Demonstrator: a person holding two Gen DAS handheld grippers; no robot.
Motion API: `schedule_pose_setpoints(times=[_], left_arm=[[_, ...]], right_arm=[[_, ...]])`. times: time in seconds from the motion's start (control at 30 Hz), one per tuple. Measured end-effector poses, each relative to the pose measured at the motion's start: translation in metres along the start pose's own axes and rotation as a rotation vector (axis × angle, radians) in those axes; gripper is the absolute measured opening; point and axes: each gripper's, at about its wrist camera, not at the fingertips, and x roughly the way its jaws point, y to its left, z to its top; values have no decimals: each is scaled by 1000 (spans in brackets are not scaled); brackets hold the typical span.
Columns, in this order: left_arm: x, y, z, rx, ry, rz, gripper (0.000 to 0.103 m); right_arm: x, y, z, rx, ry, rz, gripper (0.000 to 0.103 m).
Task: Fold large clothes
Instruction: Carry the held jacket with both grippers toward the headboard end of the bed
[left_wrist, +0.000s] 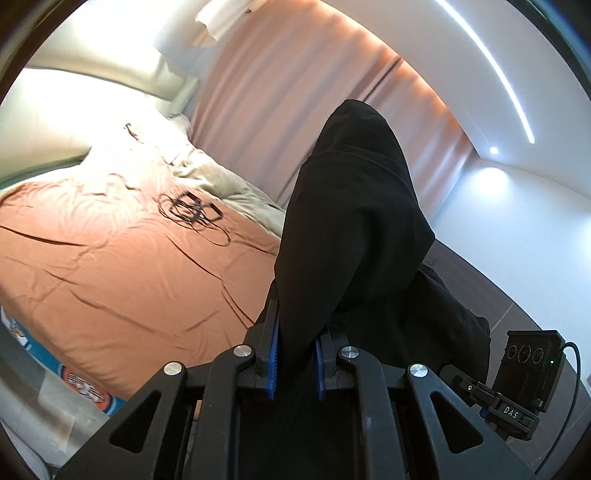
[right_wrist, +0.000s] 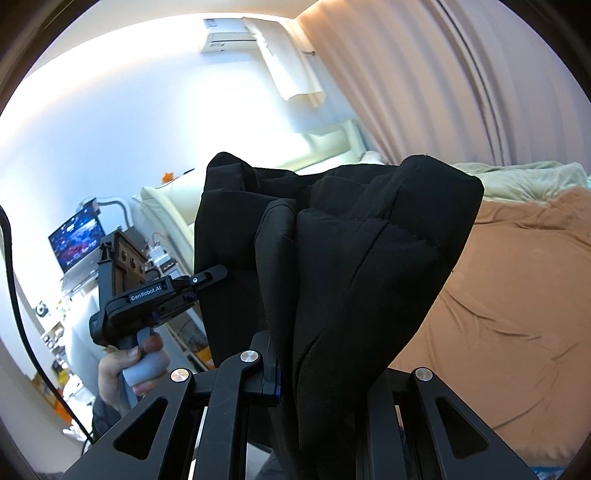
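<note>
While the orange bed sheet (left_wrist: 122, 273) fills the lower left, the black garment (left_wrist: 354, 229) is clamped by the left gripper (left_wrist: 295, 363) and the right gripper (right_wrist: 314, 373), rising bunched above both, clear of the bed.

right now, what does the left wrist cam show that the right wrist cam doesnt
Only the left wrist view shows the tangled black cable lying on the bed, a ceiling light strip, and the right gripper from the side.

Only the right wrist view shows the laptop, the air conditioner, and a hand holding the left gripper.

Both show the black garment clamped in the jaws, the orange bedsheet and the pink curtain.
</note>
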Motion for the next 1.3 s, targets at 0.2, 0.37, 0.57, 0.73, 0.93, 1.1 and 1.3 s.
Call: schedule_pose_setpoints(times=[0.2,0.37,0.57,0.73,0.93,1.1,1.3], left_arm=[[-24,21,12,-28,-39,26,16],[-33,49,27,-30,-65,55,16],[-37,105,50,-41,-74,92,16],[-33,157,78,-53,-75,149,16],[-20,224,113,-71,-71,209,16],[-3,282,135,-89,-67,257,16],[1,342,158,-116,-81,305,16]], right_arm=[[18,22,-1,-21,14,40,15],[40,40,6,-45,34,65,15],[97,48,19,-56,77,99,16],[162,53,29,-60,125,148,15],[247,63,38,-73,174,197,16],[324,66,42,-66,229,240,16],[406,79,41,-77,289,285,16]])
